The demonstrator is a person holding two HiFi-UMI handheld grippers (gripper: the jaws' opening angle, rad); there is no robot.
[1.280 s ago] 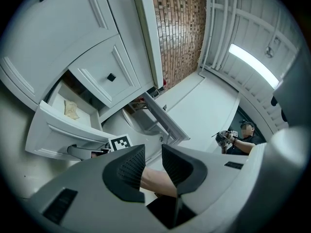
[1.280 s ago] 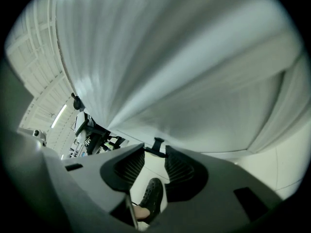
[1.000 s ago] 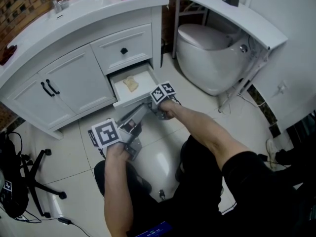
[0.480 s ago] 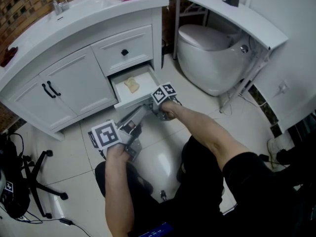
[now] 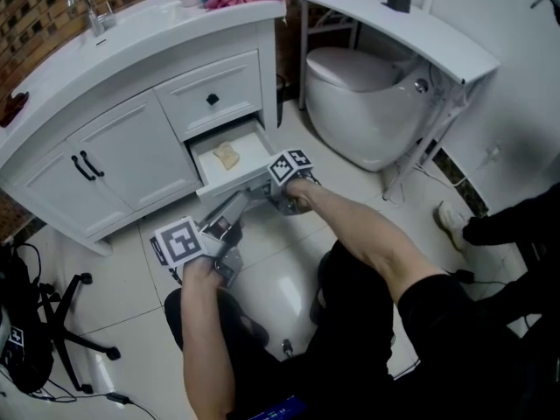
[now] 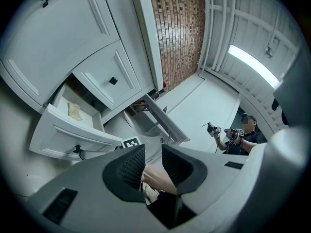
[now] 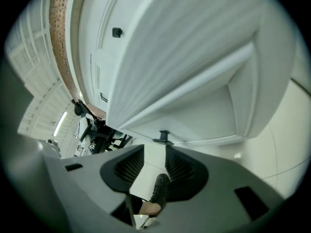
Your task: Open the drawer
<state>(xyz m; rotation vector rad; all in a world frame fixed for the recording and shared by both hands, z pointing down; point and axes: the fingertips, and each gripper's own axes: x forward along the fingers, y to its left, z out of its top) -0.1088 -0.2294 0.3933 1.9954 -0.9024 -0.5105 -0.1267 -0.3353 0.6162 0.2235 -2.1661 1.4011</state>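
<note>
The white vanity's lower drawer (image 5: 229,166) stands pulled out, with a yellowish cloth (image 5: 227,155) lying inside. My right gripper (image 5: 262,188) is at the drawer front. In the right gripper view its jaws (image 7: 154,155) are opening, and the black knob (image 7: 164,137) sits just past their tips with no pad pressing on it. My left gripper (image 5: 236,208) hangs lower left of it, level and open with a narrow gap and nothing in it (image 6: 153,161). From there the open drawer (image 6: 73,130) and its knob (image 6: 77,151) show on the left.
Above the open drawer is a shut drawer with a black knob (image 5: 213,99); cabinet doors (image 5: 105,160) are to its left. A toilet (image 5: 367,103) stands close on the right under a white shelf (image 5: 411,24). A chair base (image 5: 61,322) is lower left. Another person's shoe (image 5: 453,221) is at the right.
The head view has shifted a little. Both grippers and the drawer stand much as before. A shoe and dark leg have come into view at the right.
</note>
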